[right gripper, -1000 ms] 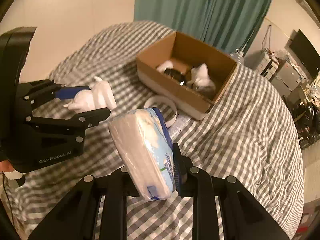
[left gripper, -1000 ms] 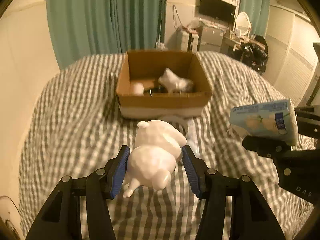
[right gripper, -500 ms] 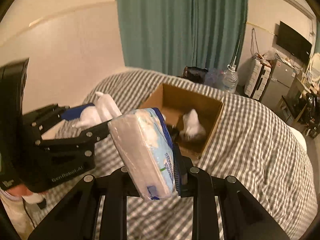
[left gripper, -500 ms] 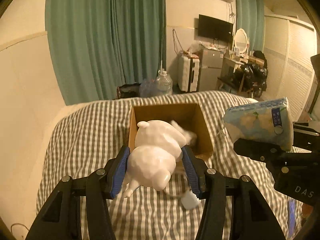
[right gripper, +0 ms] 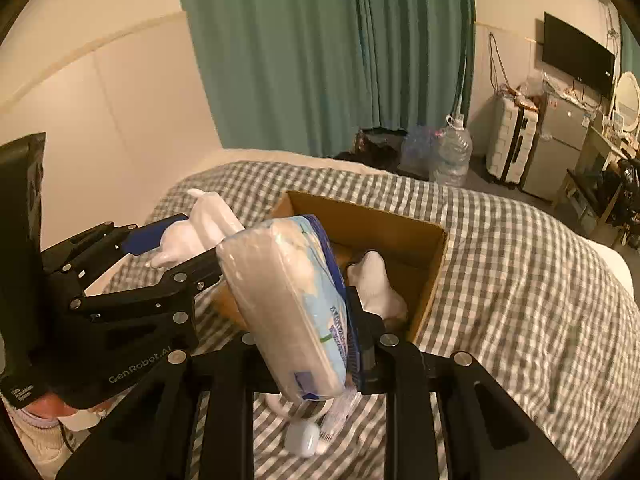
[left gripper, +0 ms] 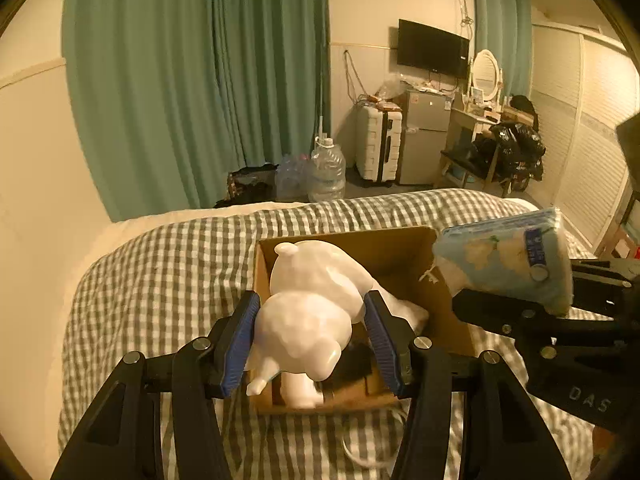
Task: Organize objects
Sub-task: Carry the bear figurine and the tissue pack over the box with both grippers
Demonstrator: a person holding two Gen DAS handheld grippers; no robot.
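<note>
My left gripper (left gripper: 311,338) is shut on a white animal figurine (left gripper: 310,312) and holds it above the open cardboard box (left gripper: 404,246). The figurine also shows in the right wrist view (right gripper: 200,228). My right gripper (right gripper: 298,344) is shut on a blue tissue pack (right gripper: 292,304) and holds it in the air over the box's (right gripper: 424,240) near side. The pack also shows in the left wrist view (left gripper: 508,262) at the right. A white star-shaped toy (right gripper: 376,284) and a dark item lie inside the box.
The box stands on a bed with a grey checked cover (right gripper: 520,280). A white tape ring and a small white item (right gripper: 302,442) lie on the cover in front of the box. A wall and green curtain (left gripper: 200,100) stand behind the bed.
Both grippers have risen and moved forward with their loads. The figurine and the tissue pack, earlier over the cover in front of the box, now hang over the box.
</note>
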